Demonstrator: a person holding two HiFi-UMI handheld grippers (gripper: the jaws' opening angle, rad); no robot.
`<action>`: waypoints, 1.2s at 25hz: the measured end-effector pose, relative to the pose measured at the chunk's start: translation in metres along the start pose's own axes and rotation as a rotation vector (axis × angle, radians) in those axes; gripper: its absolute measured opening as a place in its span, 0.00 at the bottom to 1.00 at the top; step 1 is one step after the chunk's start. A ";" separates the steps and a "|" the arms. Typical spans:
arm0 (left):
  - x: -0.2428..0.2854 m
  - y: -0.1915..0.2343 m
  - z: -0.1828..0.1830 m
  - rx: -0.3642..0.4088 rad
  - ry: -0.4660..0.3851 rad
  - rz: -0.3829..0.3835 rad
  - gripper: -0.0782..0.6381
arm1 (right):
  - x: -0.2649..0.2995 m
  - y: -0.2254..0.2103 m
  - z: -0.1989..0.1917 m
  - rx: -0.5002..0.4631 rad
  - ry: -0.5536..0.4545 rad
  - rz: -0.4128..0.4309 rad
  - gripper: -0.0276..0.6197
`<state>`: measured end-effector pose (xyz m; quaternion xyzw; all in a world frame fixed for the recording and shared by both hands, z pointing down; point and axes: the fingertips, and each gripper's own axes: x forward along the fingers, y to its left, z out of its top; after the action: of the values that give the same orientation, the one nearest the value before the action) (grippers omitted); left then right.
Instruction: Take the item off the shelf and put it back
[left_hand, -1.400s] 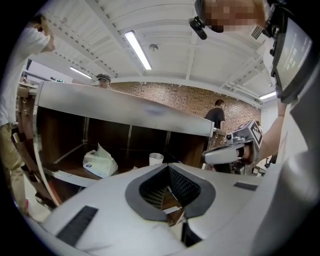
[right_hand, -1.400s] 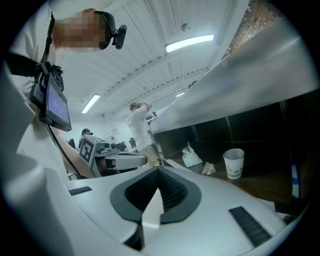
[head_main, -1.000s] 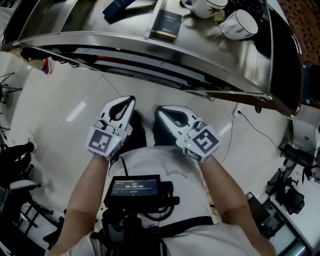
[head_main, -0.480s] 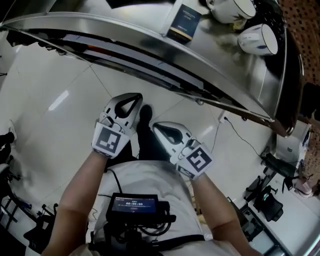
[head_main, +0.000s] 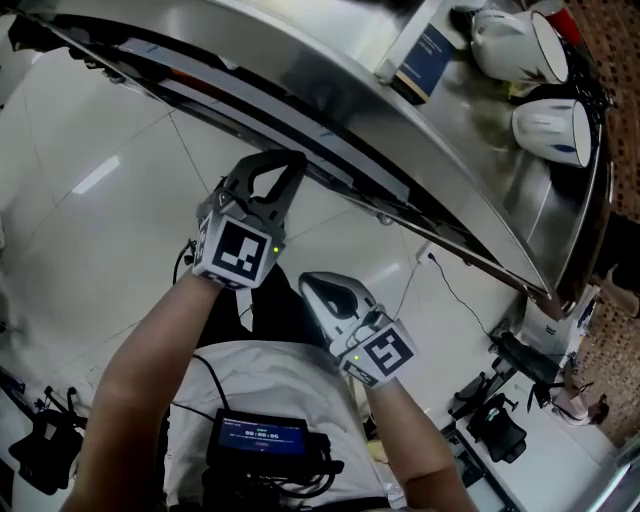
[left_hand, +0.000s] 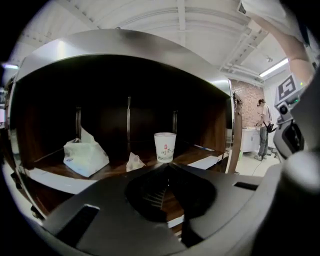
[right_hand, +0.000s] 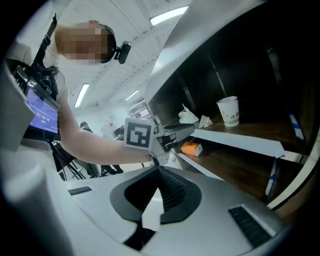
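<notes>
In the left gripper view a white paper cup (left_hand: 165, 147) stands upright on a dark wooden shelf board (left_hand: 200, 156) inside the shelf unit. It is straight ahead of my left gripper (left_hand: 168, 168), which is shut and empty, with a gap still between them. The head view shows the left gripper (head_main: 293, 160) raised close to the shelf's metal front edge (head_main: 340, 165). My right gripper (head_main: 306, 283) hangs lower, near the person's body, shut with nothing in it. From the right gripper view the cup (right_hand: 228, 111) shows beyond the left gripper (right_hand: 175, 132).
A white plastic bag (left_hand: 85, 156) and a crumpled tissue (left_hand: 134, 162) lie left of the cup. An orange box (right_hand: 191, 148) sits on a lower board. Two white mugs (head_main: 553, 130) and a dark box (head_main: 420, 65) rest on the metal top. Another person (left_hand: 263, 127) stands far right.
The left gripper has risen and moved forward toward the shelf's front edge. The right gripper has stayed low by the body. The head view has swung left.
</notes>
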<state>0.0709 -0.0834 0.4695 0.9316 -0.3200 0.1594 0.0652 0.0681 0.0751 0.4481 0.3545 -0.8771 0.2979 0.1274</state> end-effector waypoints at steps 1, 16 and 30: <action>0.006 0.000 0.003 0.021 -0.009 0.004 0.12 | -0.001 -0.001 -0.001 0.003 0.002 0.001 0.05; 0.065 0.026 0.017 0.019 -0.048 0.113 0.15 | -0.017 -0.026 -0.008 0.045 0.000 -0.012 0.05; 0.081 0.091 0.013 0.046 0.070 0.155 0.34 | -0.016 -0.024 -0.008 0.095 0.031 0.009 0.05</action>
<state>0.0788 -0.2043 0.4870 0.8992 -0.3849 0.2037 0.0425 0.0961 0.0754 0.4581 0.3515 -0.8615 0.3453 0.1228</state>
